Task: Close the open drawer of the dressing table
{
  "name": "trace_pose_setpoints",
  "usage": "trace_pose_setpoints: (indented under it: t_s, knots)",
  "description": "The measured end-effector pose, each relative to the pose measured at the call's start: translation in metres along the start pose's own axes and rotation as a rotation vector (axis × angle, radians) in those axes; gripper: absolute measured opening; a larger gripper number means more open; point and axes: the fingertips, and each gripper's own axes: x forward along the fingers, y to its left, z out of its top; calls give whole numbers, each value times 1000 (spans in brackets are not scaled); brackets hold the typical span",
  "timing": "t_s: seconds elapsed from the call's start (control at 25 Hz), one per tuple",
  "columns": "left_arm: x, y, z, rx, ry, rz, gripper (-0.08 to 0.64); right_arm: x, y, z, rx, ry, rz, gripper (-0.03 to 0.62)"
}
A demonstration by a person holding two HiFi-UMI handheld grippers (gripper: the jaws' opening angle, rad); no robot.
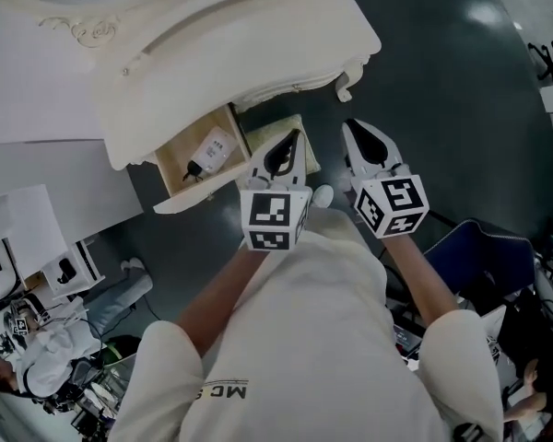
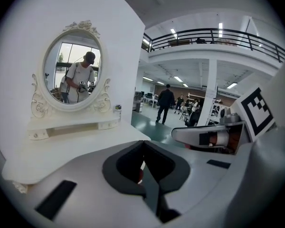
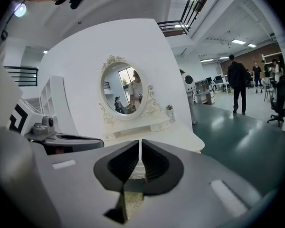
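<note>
Ok so you're holding both grippers up in front of the dressing table (image 1: 230, 53), side by side. Both are looking across the tabletop at the oval mirror (image 2: 73, 68), not at the drawer. The left gripper (image 1: 290, 145) is sitting with its jaws pressed together on nothing. The right gripper (image 1: 358, 136) is doing the same, pads closed down to a thin seam, empty.

The bit that matters: the open drawer (image 1: 203, 197) is sticking out of the table's left end, toward you, with a white charger (image 1: 212, 152) and its black lead lying inside. It's lying left of both grippers. I'm guessing it's also below them, since neither gripper view is catching it, but the head view is flattening the height so I can't be sure.

The drawer front is running left to right, and the slide line is going near to far, back under the tabletop. Your left gripper is the nearer one, sitting just beside the drawer's right front corner. The right one is hanging well off to the right.

So I'm thinking the left goes down and left onto the near face, then pushes far. Closed jaws are looking fine for that.
</note>
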Motion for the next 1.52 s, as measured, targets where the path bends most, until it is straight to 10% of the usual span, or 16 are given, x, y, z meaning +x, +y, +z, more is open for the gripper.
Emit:
trace_pose_setpoints:
  t_s: [1.52]
  knots:
    - [-71,-83,-14,132,-41,-149,11,-98,63,-34,-60,-54,-27,2]
